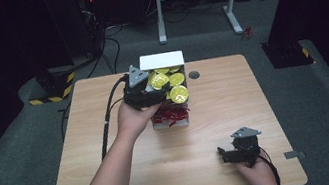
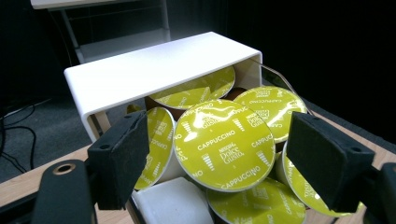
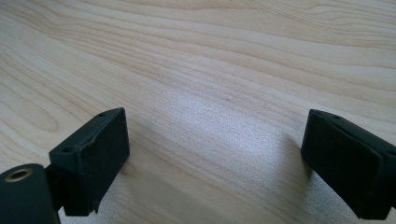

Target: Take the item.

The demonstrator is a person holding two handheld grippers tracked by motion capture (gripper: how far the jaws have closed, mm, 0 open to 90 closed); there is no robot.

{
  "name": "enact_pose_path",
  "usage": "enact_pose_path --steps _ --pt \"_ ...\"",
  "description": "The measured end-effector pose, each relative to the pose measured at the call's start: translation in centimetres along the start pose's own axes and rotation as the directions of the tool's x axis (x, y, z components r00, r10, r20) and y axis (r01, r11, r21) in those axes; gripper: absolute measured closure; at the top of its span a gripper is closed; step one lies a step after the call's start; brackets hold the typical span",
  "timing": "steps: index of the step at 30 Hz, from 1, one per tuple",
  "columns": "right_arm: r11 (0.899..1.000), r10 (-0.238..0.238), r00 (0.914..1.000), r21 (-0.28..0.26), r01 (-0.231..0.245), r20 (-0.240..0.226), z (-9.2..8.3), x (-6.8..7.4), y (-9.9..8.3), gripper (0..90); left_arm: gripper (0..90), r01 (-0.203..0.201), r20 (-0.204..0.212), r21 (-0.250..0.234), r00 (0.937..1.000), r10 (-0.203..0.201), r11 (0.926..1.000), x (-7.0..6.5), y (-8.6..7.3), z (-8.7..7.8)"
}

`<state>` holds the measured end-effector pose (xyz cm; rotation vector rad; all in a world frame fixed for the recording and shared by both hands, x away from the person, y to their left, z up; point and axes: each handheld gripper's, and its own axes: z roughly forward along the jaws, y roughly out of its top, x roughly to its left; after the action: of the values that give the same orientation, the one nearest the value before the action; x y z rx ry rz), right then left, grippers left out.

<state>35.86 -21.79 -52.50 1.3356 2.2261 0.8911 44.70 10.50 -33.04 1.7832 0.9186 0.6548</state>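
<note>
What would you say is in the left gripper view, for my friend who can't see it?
A round yellow-green coffee pod labelled Cappuccino sits between the two black pads of the left tongs, which have a gap on each side of it. More pods crowd around it inside a white box on a wooden table.

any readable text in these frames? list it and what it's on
"CAPPUCCINO" on the foil lid of the front coffee capsule, printed several times around it.
"NESCAFÉ Dolce Gusto" on the same lid, near its middle.
The same words on the neighbouring lids, partly hidden.
High view: lid print too small to read.
</note>
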Motion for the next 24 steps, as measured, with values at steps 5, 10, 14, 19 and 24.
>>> enact_pose_path --steps 5,10,14,19,24 --pt "1.000 0.000 1.0000 0.001 0.000 0.002 0.0 0.0 0.0 7.7 22.7 -0.004 -0.011 0.006 0.9999 0.005 1.0000 -0.1 0.0 0.4" --pt "1.000 0.000 1.0000 0.001 0.000 0.002 0.0 0.0 0.0 7.7 24.0 -0.009 -0.015 0.009 0.9998 0.010 0.9999 -0.3 0.1 0.7" --pt "1.000 -0.002 1.0000 0.000 0.002 0.001 0.0 0.0 0.0 7.7 26.5 -0.016 -0.017 0.008 0.9997 0.016 0.9998 -0.5 0.2 1.0" --pt "1.000 -0.004 1.0000 -0.001 0.004 -0.001 0.0 0.0 0.0 7.7 28.3 -0.023 -0.022 0.014 0.9995 0.023 0.9996 -0.8 0.1 1.3" --pt "1.000 -0.004 1.0000 0.000 0.004 -0.001 -0.1 0.0 -0.1 7.7 30.8 -0.029 -0.038 0.008 0.9988 0.030 0.9995 -0.9 0.0 1.3"
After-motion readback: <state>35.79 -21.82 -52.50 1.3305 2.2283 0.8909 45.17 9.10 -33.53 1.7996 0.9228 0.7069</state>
